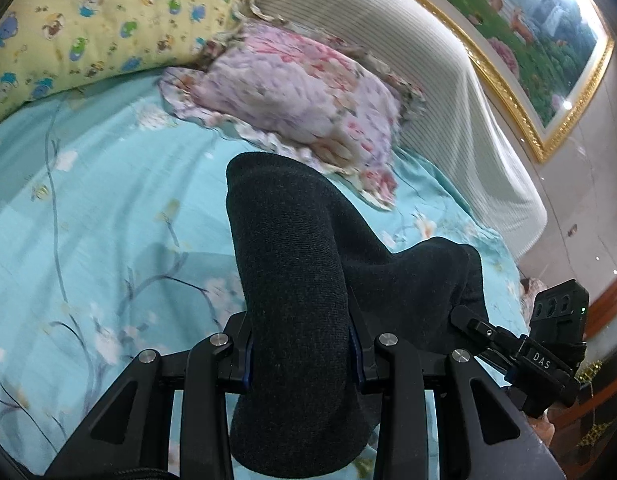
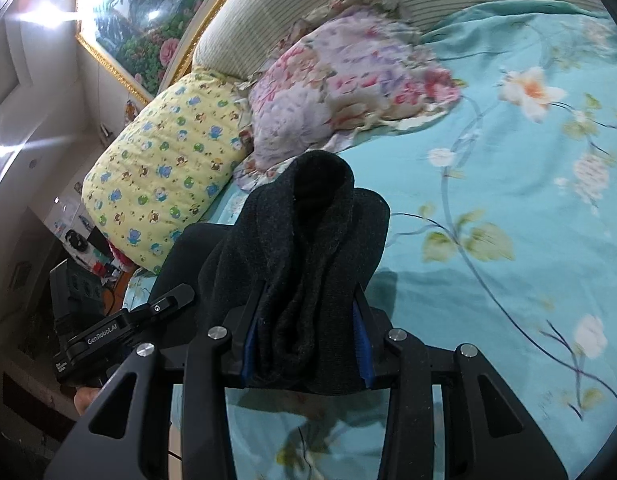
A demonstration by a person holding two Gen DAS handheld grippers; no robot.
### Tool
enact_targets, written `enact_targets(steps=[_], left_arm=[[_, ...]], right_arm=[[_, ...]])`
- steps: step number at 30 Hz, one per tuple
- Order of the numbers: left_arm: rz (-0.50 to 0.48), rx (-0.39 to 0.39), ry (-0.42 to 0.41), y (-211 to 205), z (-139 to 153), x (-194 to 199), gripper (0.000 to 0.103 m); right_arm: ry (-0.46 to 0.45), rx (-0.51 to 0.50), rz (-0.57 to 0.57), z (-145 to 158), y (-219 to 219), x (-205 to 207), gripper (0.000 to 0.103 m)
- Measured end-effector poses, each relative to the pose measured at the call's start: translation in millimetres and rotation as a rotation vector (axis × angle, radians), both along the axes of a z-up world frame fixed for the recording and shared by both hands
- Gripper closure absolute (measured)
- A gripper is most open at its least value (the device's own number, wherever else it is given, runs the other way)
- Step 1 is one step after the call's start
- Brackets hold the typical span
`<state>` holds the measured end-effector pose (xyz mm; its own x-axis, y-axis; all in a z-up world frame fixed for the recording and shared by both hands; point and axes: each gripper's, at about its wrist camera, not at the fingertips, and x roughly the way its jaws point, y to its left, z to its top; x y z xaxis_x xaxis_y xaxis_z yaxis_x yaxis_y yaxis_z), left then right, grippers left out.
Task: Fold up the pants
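Mid-fold, by my reading: pants [image 1: 292, 280] bunched and lifted clear of the bed [image 1: 88, 220], nothing laid flat yet, final folds remaining. Left tool [image 1: 300, 360] clamped on a thick dark roll, angled down toward the pillows. Right tool [image 2: 306, 344] likewise clenched on gathered pants fabric, tilted downward.

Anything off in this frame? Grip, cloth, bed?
Nothing damaged or spilled. The pants are bunched thick in both the left gripper and right gripper, lifted off the sheet. The floral pillow lies askew against the headboard.
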<state>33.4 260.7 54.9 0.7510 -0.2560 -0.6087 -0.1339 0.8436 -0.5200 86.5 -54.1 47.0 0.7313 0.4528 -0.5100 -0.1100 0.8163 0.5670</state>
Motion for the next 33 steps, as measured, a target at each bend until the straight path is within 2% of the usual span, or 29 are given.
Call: enact_targets(steps=[10, 18, 21, 24, 26, 29, 31, 33], left_arm=[[0.059, 0.011, 0.032, 32, -17, 13, 0.068], [0.068, 0.028, 0.051, 33, -31, 17, 0.067], [0.069, 0.034, 0.064, 32, -35, 18, 0.062], [0.072, 0.031, 0.082, 33, -41, 18, 0.053], [0.072, 0.036, 0.093, 35, -45, 19, 0.039], [0.065, 0.071, 0.108, 36, -49, 18, 0.026], [0.058, 0.085, 0.113, 38, -50, 16, 0.023], [0.054, 0.095, 0.116, 40, -50, 13, 0.022]], right_arm=[[0.036, 0.0, 0.065, -12, 25, 48, 0.063], [0.056, 0.001, 0.067, -23, 26, 58, 0.062], [0.061, 0.0, 0.066, -26, 24, 60, 0.06], [0.075, -0.003, 0.054, -31, 22, 62, 0.051], [0.083, -0.024, 0.043, -34, 21, 62, 0.045], [0.091, -0.031, 0.033, -39, 18, 61, 0.04], [0.1, -0.028, 0.027, -42, 16, 60, 0.032], [0.107, -0.04, 0.027, -42, 16, 60, 0.031]])
